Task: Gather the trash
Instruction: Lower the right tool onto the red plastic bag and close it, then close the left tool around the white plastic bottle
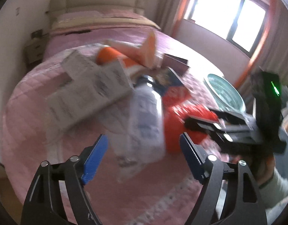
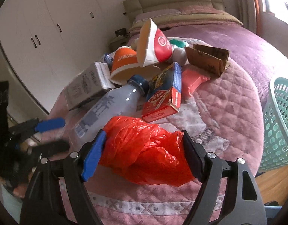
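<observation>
Not much readable writing here: the clearest bit is upside-down lettering on the end flap of the red and blue carton (image 2: 163, 91), which looks like "NO.513", though I can't swear to it. The orange paper cup (image 2: 123, 61) has a white band of print too small to read, and the red and white paper cup (image 2: 155, 45) shows a round white logo. All the trash sits in a heap on a quilted pink bedspread (image 2: 228, 108) with diamond stitching. The right gripper (image 2: 144, 146) has its blue and black pads against both sides of a crinkly, shiny red plastic bag (image 2: 144, 150) at the near edge of the pile, so it's holding that. The left gripper (image 1: 144, 155) is spread wide with nothing pinched, hovering over a cloudy plastic bottle (image 2: 108, 108) with a dark blue cap and a blurry label. A grey cardboard box (image 2: 84, 86), a folded brown cardboard piece (image 2: 207, 58) and a flat pink packet (image 2: 192, 80) round out the heap. A mint green perforated plastic basket (image 2: 278, 123) stands beside the bed on the right.
</observation>
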Available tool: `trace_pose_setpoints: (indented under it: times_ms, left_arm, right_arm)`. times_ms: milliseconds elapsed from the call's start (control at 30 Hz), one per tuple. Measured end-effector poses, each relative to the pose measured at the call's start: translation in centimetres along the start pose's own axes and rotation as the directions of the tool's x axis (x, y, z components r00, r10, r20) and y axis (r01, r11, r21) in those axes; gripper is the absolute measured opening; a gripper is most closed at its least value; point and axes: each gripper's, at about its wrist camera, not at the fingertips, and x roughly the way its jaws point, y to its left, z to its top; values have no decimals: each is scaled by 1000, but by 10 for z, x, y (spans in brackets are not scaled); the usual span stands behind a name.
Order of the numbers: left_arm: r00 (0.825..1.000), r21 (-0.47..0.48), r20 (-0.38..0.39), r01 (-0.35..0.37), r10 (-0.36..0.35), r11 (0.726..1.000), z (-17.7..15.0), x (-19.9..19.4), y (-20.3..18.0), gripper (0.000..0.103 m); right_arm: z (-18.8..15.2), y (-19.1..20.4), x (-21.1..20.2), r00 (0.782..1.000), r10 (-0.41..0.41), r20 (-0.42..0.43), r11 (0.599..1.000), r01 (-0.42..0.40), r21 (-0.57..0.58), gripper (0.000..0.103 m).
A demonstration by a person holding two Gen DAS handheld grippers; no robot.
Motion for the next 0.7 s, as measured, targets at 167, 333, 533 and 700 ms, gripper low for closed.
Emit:
trace_pose_setpoints:
  times_ms: [167,333,533,700]
  left_arm:
    - [998,-52,-59,-13,10,999,13,20,6,78]
    - [996,-51,-87,-4,0,999,20,37,-1,78]
    - [990,-44,-134,-45,39,998,28,53,-6,76]
    - [982,-18,-165,-98,93,995,32,67,-18,73]
  right_arm:
    - [-2,0,-3,1000,21,-20,1000,-21,-10,66]
    - [-5,-8,-16,997,73,-11,997,-73,-5,38]
    - [-8,-11,-43,999,26,36,999,-25,-23,30]
    - [-8,-15,-58,994,-75,74,995,79,-59,30]
